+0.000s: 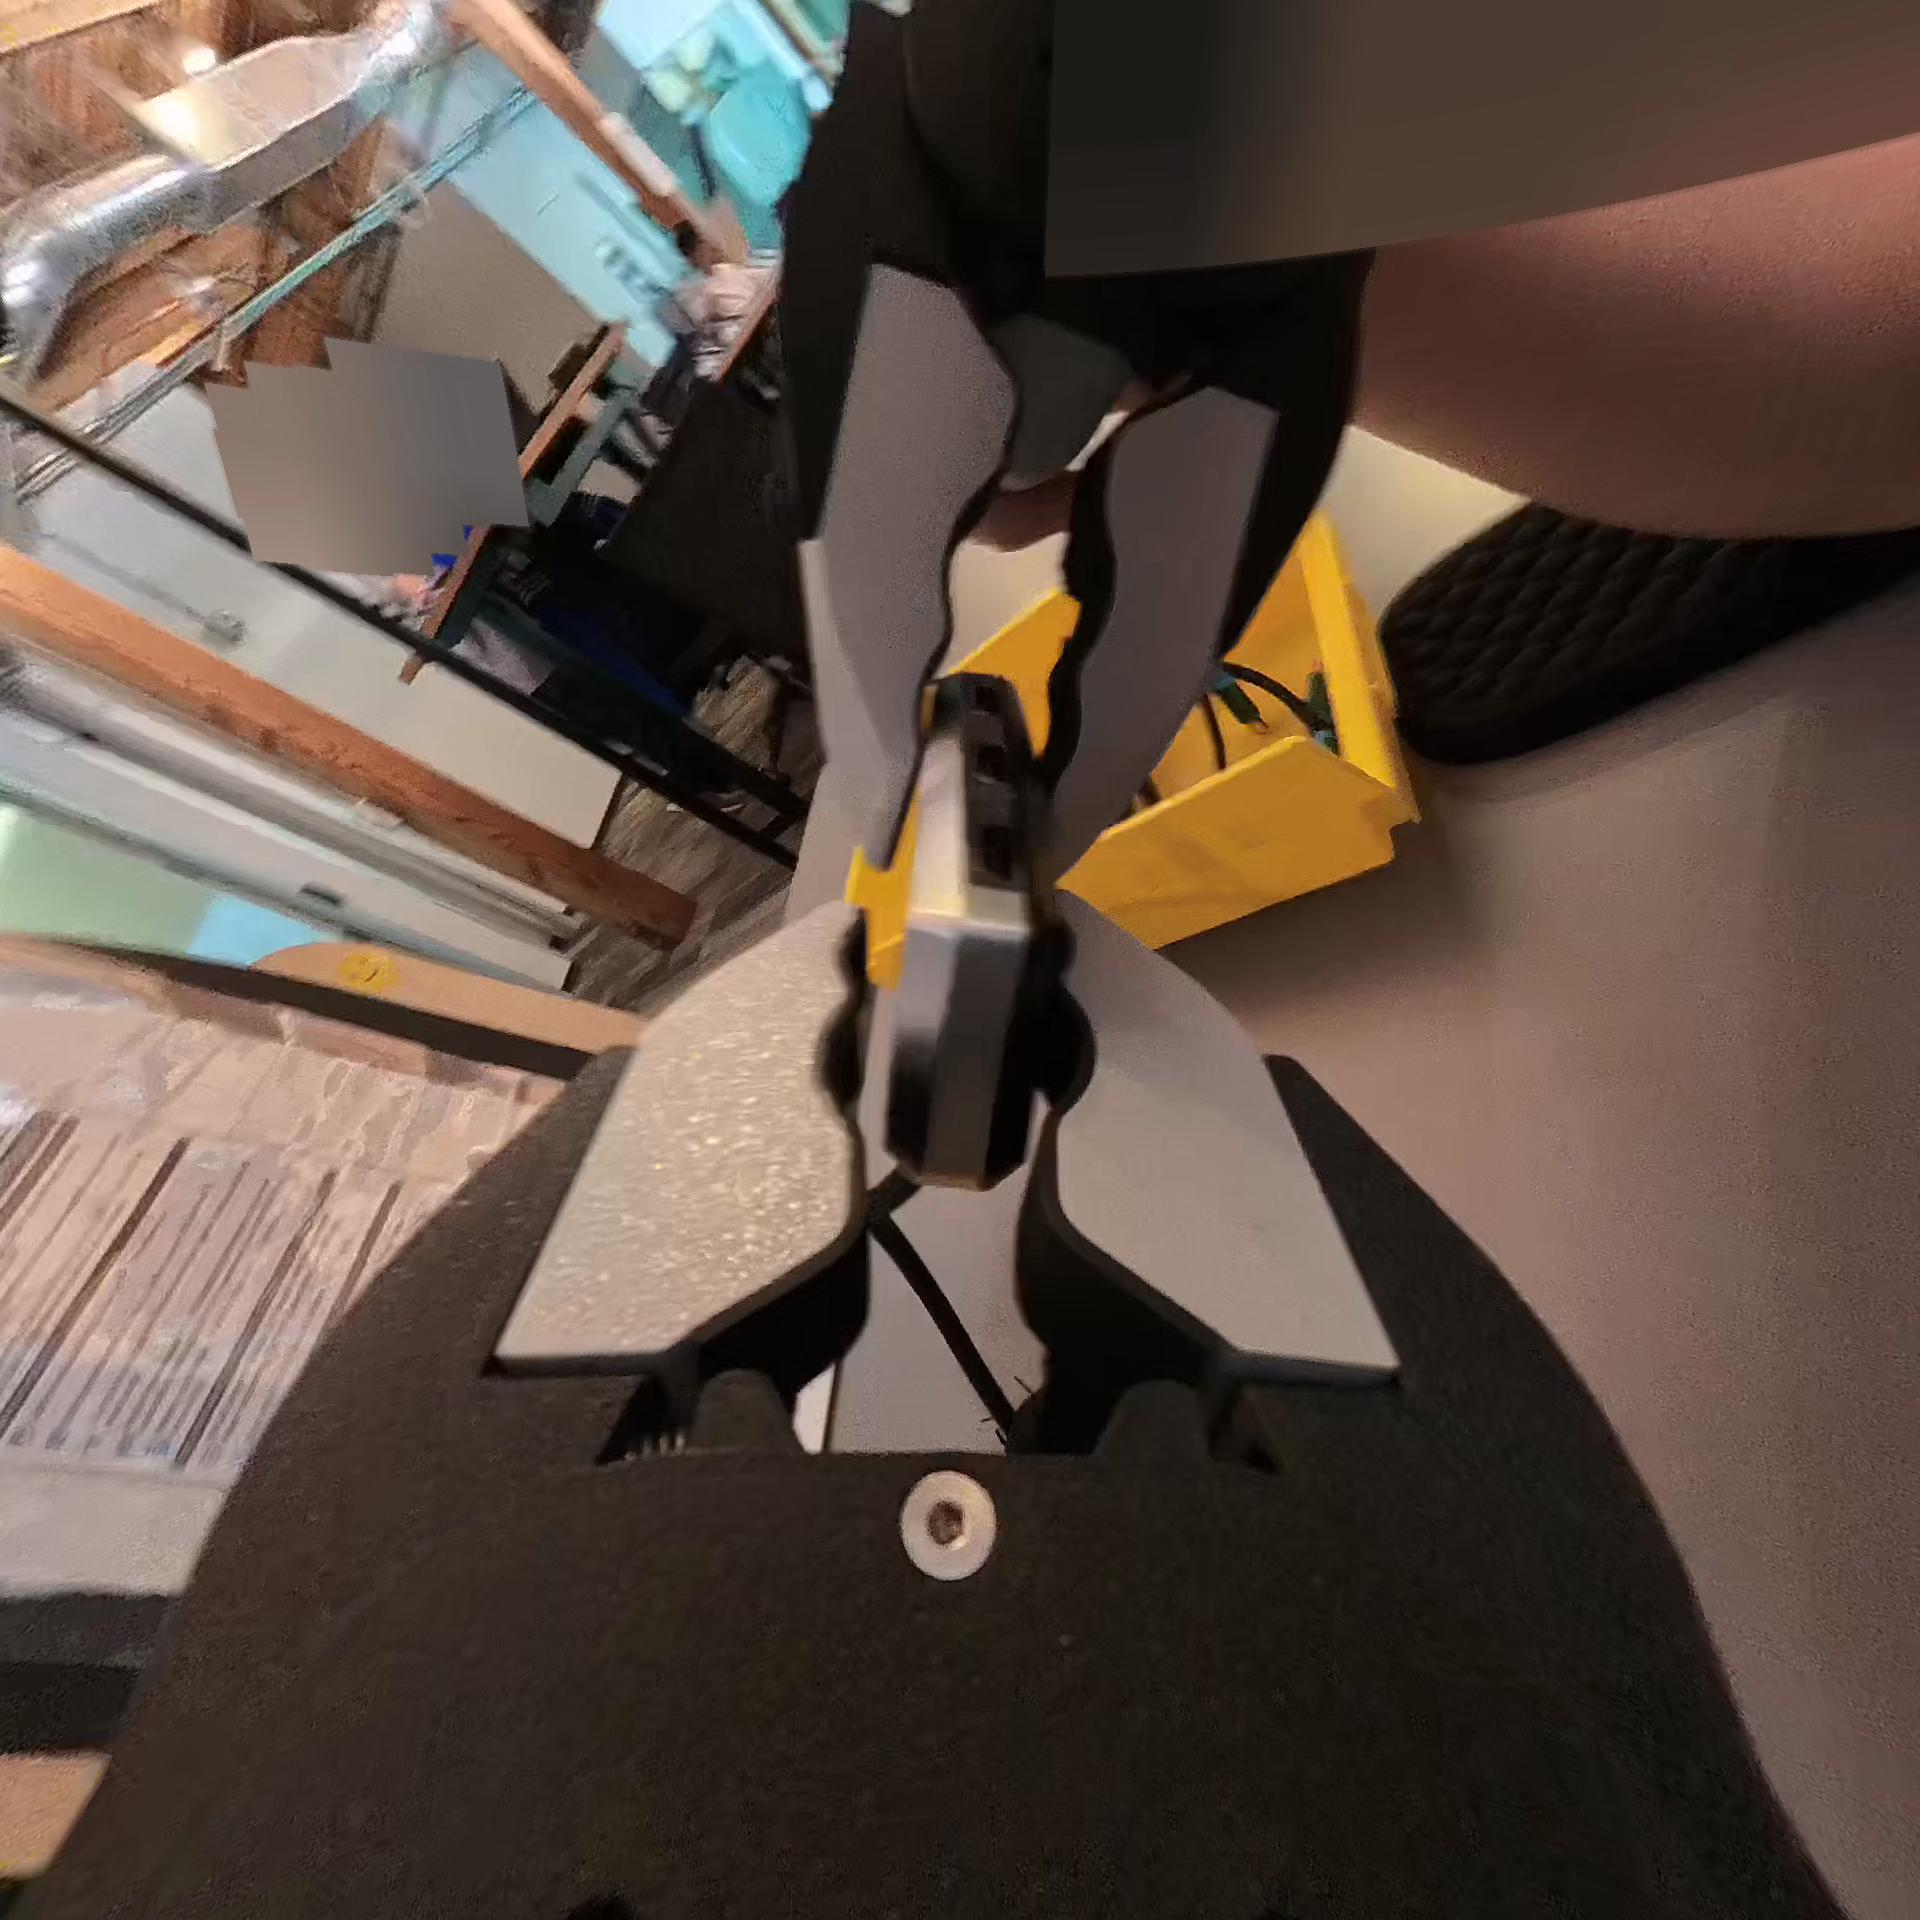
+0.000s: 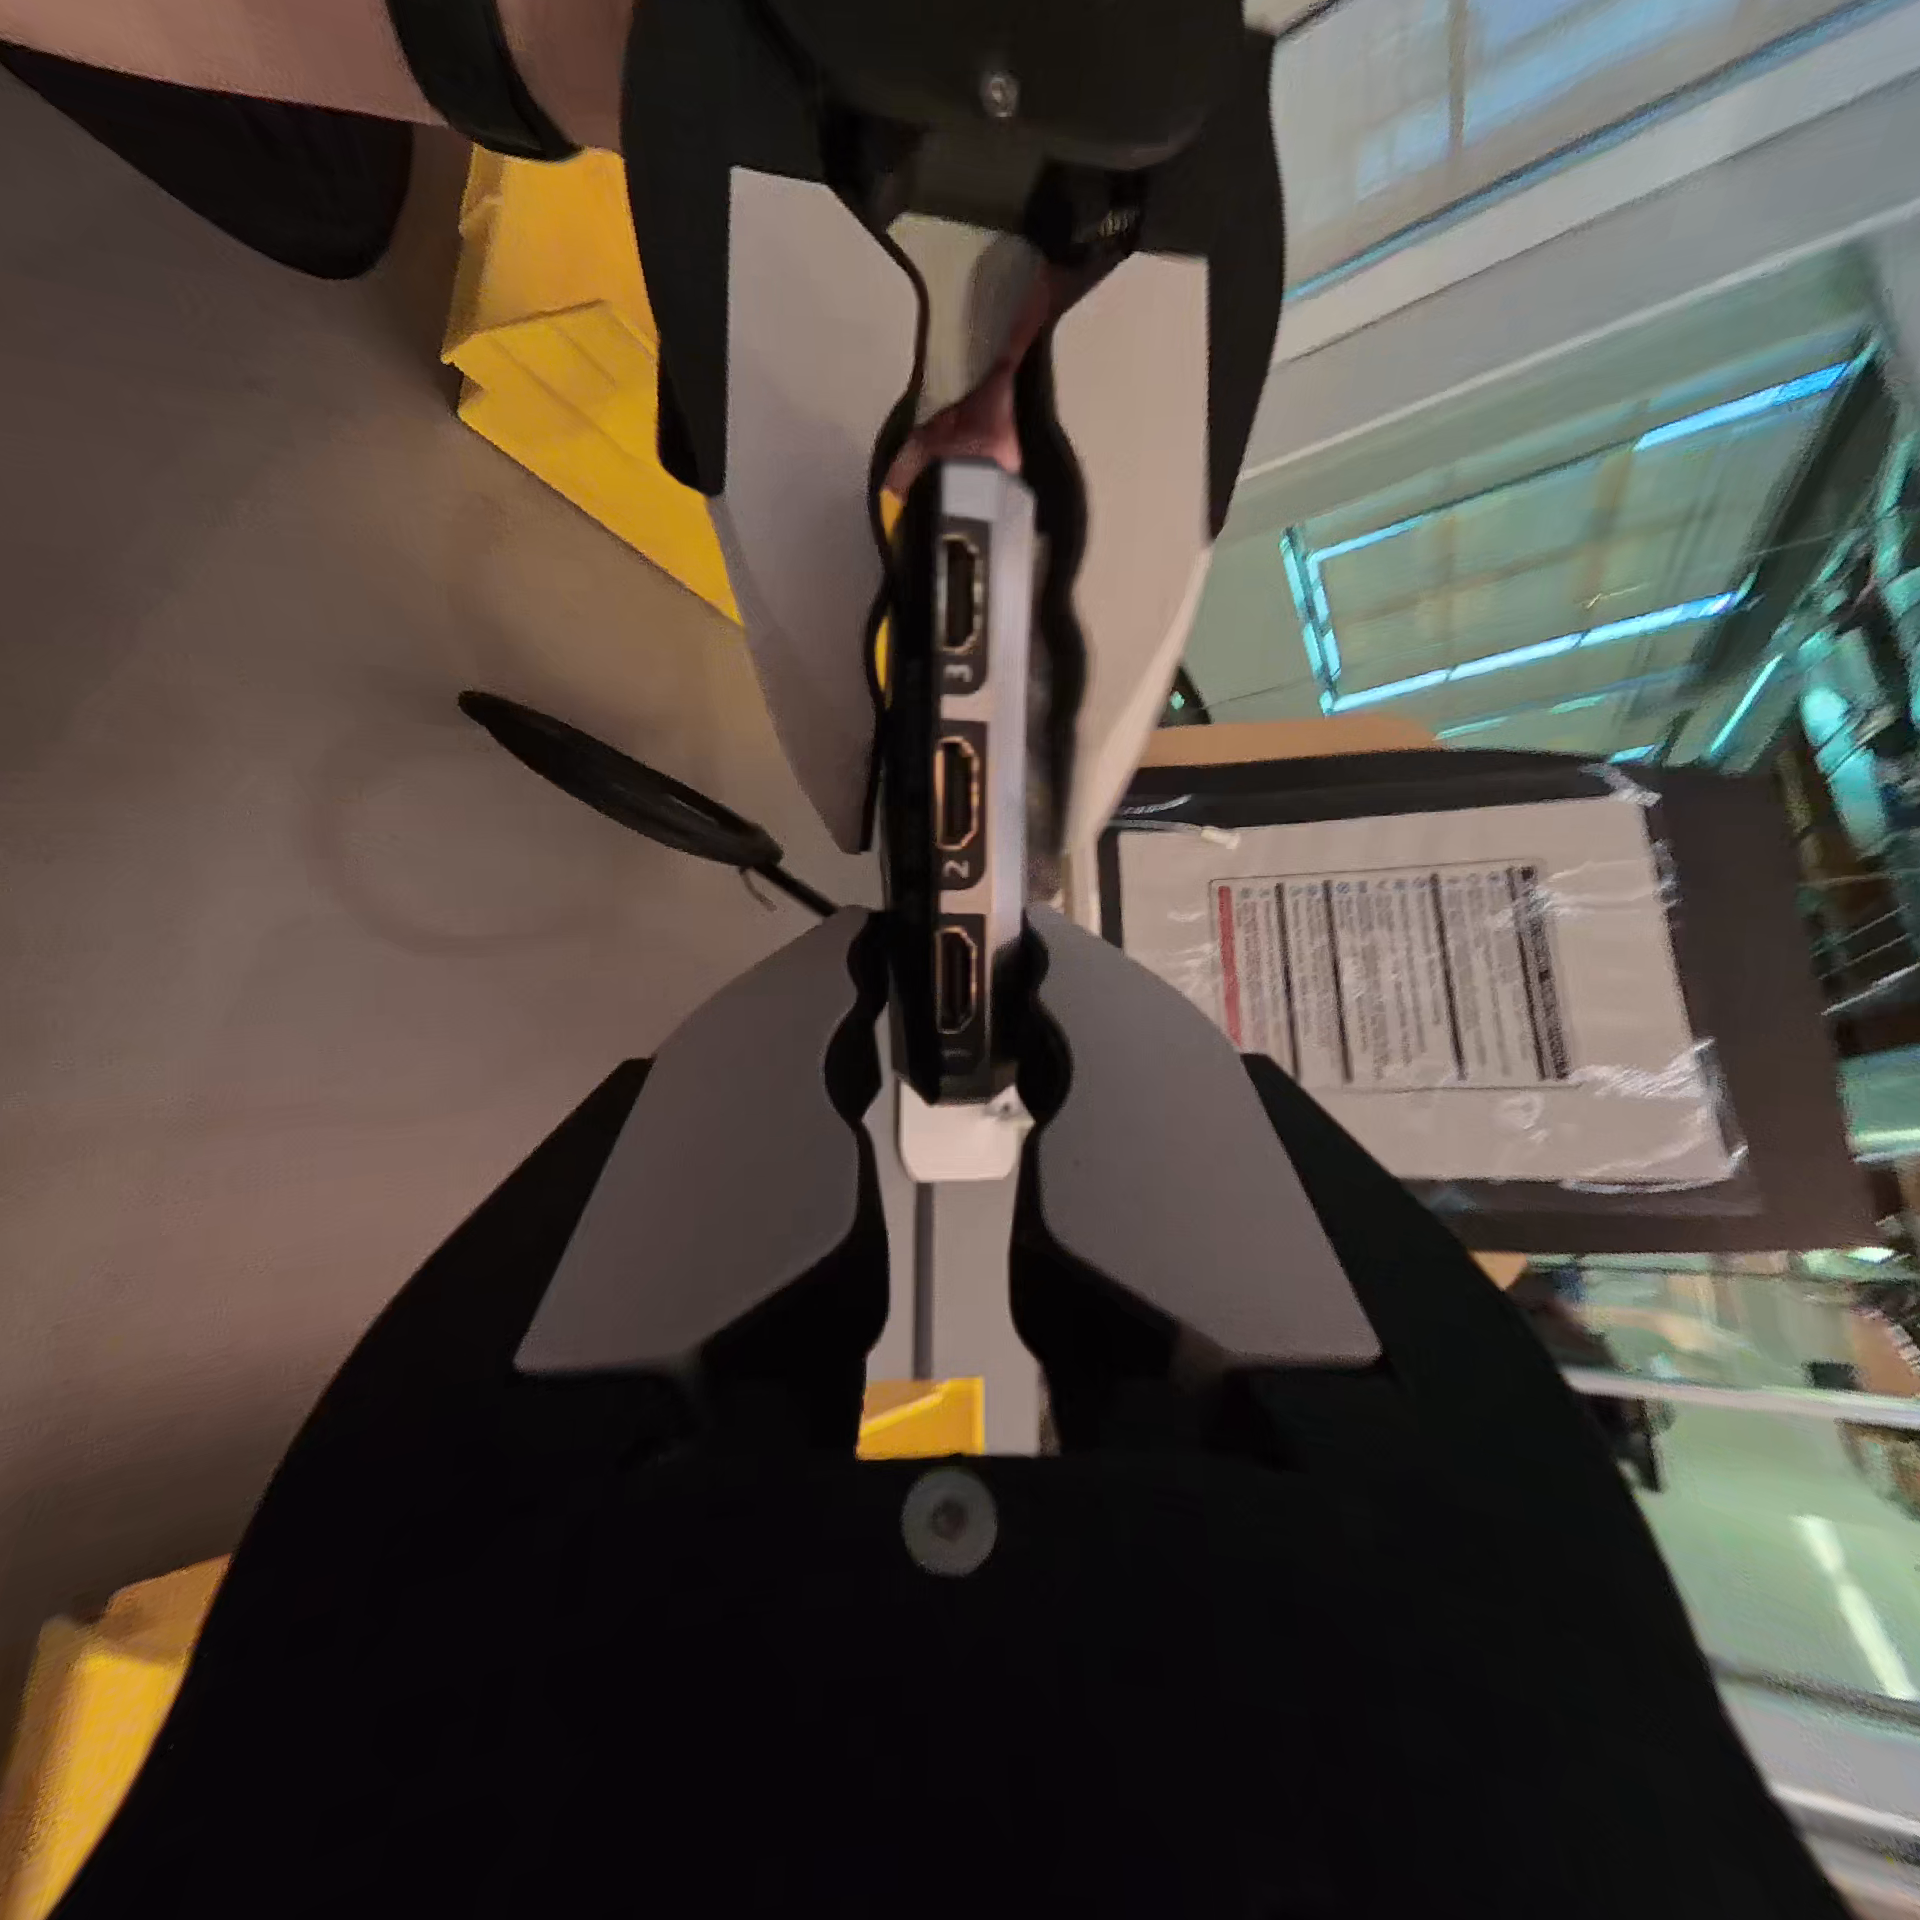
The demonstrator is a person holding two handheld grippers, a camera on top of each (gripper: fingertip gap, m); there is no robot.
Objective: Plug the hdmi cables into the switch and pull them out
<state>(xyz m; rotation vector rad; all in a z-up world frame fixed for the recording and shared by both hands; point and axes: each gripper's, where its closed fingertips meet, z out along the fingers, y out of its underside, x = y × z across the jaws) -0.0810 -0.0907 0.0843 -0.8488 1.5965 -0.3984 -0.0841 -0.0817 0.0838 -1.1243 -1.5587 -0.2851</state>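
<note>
Both grippers' wavy grey fingers clamp the slim switch.

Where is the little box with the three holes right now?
The HDMI switch is up off the grey table, pinched at opposite ends by the right gripper and the left gripper, in front of the yellow bin.

You are working with two matching tools: the left gripper and the right gripper are each showing a matte black textured body, grey wavy-edged finger plates and one round silver screw at centre. You are wearing a black wrist strap.
</note>
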